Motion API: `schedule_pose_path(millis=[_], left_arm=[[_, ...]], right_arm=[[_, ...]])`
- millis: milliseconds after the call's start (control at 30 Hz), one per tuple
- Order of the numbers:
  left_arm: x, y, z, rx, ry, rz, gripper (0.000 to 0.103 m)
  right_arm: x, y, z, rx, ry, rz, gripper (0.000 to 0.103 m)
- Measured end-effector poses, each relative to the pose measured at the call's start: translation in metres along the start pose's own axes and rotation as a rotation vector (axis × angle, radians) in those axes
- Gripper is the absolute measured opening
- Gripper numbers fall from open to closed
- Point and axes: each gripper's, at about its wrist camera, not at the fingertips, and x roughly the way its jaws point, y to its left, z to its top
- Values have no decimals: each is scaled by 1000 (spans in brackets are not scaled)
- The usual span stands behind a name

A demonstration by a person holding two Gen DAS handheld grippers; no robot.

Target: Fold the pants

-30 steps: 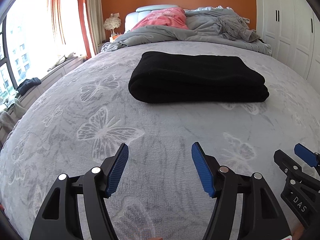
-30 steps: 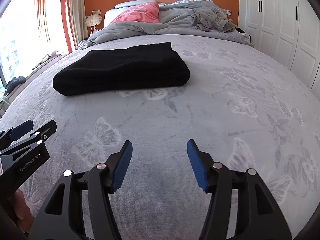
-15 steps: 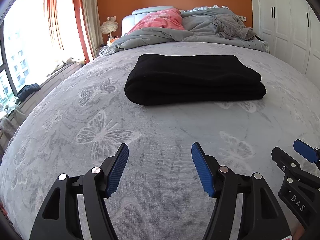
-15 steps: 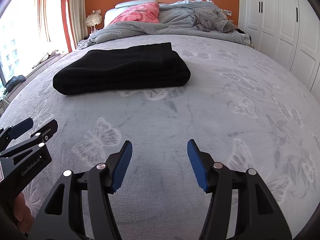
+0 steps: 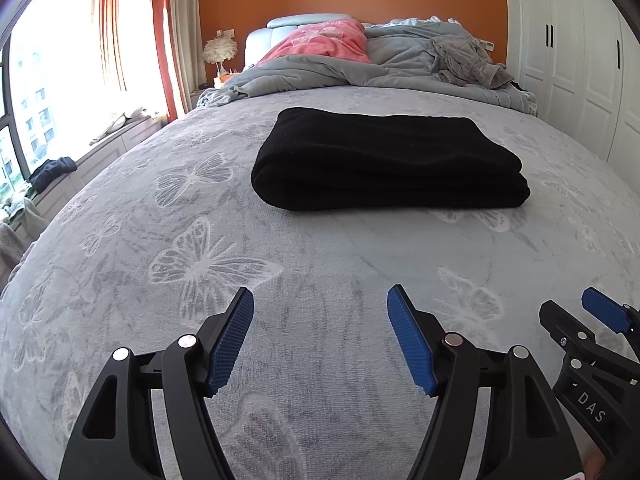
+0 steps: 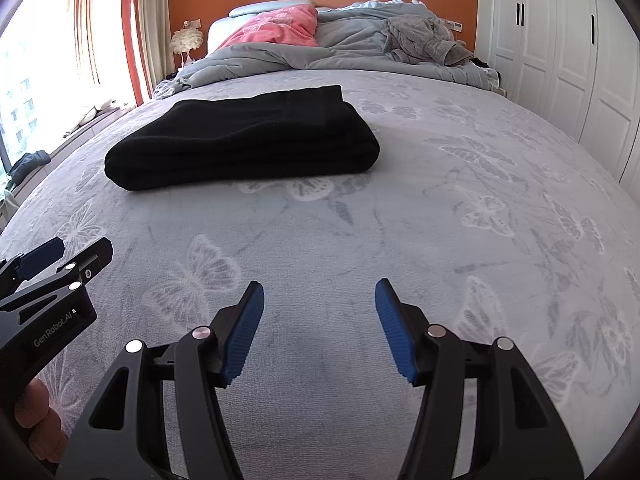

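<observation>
Black pants (image 5: 384, 160) lie folded into a thick rectangle on the grey butterfly-print bed (image 5: 200, 264), in the upper middle of both frames and well apart from both tools. At the bottom of the left wrist view, the left tool (image 5: 320, 336) hovers over bare bedspread, its blue-padded jaws opening with nothing between them. The right tool (image 6: 319, 328) hangs likewise, released and empty. A pink pillow (image 5: 320, 40) sits at the far headboard.
</observation>
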Motion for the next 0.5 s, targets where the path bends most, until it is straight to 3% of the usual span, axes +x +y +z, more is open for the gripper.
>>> schedule_pose_path(millis=[100,500], left_arm=[[1,1,0,-5,4,4,67],[-3,-5,-1,30,-16,-2,66]], right_arm=[[-3,1,-1,1,-9,-7,63],[-6,4,-2,-1,-14,-25,68]])
